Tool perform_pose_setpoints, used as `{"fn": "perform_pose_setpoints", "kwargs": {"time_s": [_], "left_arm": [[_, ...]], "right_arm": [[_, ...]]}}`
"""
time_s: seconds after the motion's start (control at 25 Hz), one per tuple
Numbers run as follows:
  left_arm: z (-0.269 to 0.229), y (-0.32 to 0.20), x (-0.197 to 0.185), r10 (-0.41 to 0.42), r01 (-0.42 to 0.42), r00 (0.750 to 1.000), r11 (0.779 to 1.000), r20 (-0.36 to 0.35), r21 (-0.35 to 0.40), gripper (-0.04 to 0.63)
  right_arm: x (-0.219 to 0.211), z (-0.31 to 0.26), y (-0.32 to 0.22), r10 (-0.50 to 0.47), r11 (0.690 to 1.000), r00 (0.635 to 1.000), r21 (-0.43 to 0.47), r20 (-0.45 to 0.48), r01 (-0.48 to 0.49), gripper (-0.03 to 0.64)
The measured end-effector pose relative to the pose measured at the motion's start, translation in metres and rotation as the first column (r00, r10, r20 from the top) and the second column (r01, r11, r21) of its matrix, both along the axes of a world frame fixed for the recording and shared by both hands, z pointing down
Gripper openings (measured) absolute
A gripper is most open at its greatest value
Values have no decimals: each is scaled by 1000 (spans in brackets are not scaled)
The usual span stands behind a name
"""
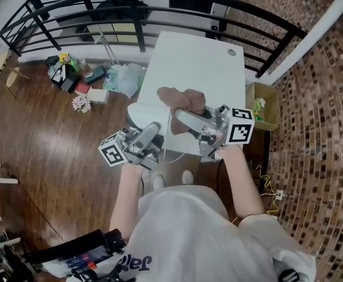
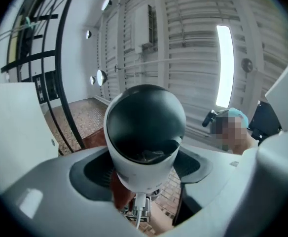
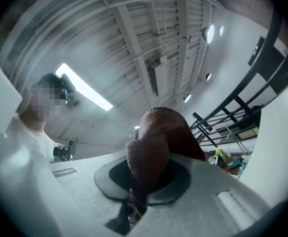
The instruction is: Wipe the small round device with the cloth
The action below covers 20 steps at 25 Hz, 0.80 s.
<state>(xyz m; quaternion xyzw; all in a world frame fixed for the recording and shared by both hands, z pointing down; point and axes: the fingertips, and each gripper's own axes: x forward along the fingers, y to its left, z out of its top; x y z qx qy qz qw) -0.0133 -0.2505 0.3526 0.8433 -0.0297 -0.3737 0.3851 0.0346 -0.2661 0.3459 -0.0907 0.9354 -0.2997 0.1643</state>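
Clamping a small round white-and-black plastic device at centre frame, the left gripper held it aloft; the right gripper pinched a brown fuzzy cloth.

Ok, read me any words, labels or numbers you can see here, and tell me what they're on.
White shirt: dark print, partly hidden and upside down, unreadable.
Left marker cube, right marker cube: square patterns only, no letters.
Small round device: no readable label.
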Motion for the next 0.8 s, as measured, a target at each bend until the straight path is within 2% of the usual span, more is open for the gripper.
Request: {"fn": "perform_pose_setpoints", "kwargs": {"time_s": [0.12, 0.24, 0.32, 0.44, 0.56, 0.68, 0.8], "left_arm": [[7, -18, 1, 16, -27, 997, 988, -75, -150, 388], [11, -34, -4, -8, -21, 993, 971, -121, -238, 388], [8, -40, -11, -15, -31, 985, 965, -173, -260, 388], [-5, -39, -20, 17, -88, 963, 964, -271, -250, 388], [-18, -31, -25, 64, -146, 935, 966, -350, -213, 388], [-22, -20, -15, 112, -170, 948, 970, -297, -176, 388], [-12, -13, 1, 133, -182, 960, 965, -249, -189, 388]], "right_arm": [[-11, -18, 7, 6, 997, 1000, 73, 7, -6, 25], [-30, -16, 27, -31, 985, 994, 168, -101, 47, 25], [-43, -6, 43, -73, 973, 980, 204, -183, 110, 25], [-45, 17, 52, -126, 975, 970, 154, -207, 159, 25], [-21, 39, 31, -43, 995, 980, 79, -194, 59, 23], [2, 34, 0, 92, 995, 985, 48, -144, -86, 23], [5, 6, -16, 154, 985, 983, 87, -97, -146, 23]]}}
